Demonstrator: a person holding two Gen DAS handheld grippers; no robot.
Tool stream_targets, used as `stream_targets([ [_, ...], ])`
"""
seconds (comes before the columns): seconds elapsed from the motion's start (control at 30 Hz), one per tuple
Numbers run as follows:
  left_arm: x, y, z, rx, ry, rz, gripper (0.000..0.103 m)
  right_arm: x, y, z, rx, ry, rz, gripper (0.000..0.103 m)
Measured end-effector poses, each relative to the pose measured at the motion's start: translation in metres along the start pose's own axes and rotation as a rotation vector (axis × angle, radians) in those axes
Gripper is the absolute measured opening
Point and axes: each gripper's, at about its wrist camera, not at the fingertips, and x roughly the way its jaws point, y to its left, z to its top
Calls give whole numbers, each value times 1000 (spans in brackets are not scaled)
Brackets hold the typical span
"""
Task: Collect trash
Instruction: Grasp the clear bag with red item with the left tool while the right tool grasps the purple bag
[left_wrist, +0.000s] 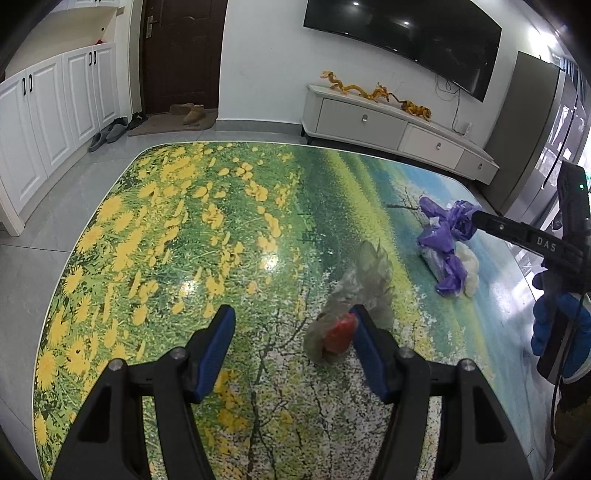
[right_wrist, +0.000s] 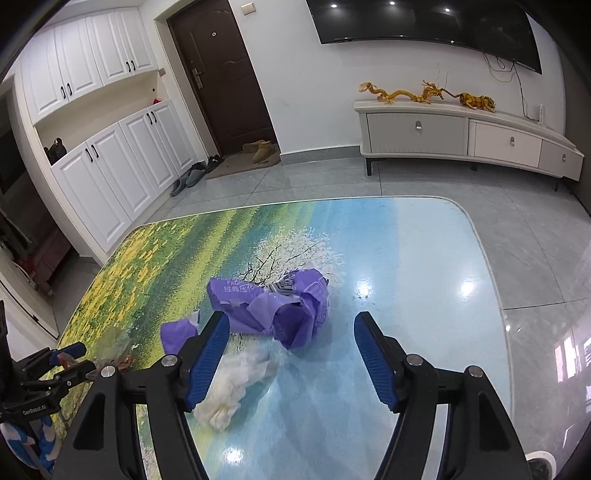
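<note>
L gripper (left_wrist: 291, 332): jaws wide apart, nothing held; clear wrapper w/ red bit inside (left_wrist: 345, 325) sits at the right finger's tip, about 1 o'clock of the gap, touching or nearly so, can't tell which.
R gripper (right_wrist: 291, 336): jaws spread wide, empty; purple plastic bag (right_wrist: 291, 314) lies between the tips toward 12 o'clock, white tissue wad (right_wrist: 236, 384) under/beside the left finger at 7 o'clock.
Table (right_wrist: 424, 258): glossy printed top; all trash on it, purple + white pile near the clear wrapper, at its 2 o'clock in left view.
Step (judged): both lining up a first grab.
Do well: R should go fwd so the bag's bulk sits between pads, then close low; film is slippery, thin pinch may slide. L should shift right to centre the wrapper.
</note>
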Motion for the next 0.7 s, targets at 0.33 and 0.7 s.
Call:
stream_targets([
  [0.33, 7, 2, 2, -12, 2, -19, 56, 23, -6, 11, 31, 10, 39, 68],
  [0.7, 11, 0, 3, -1, 5, -37, 24, 18, -11, 1, 36, 45, 48, 35],
])
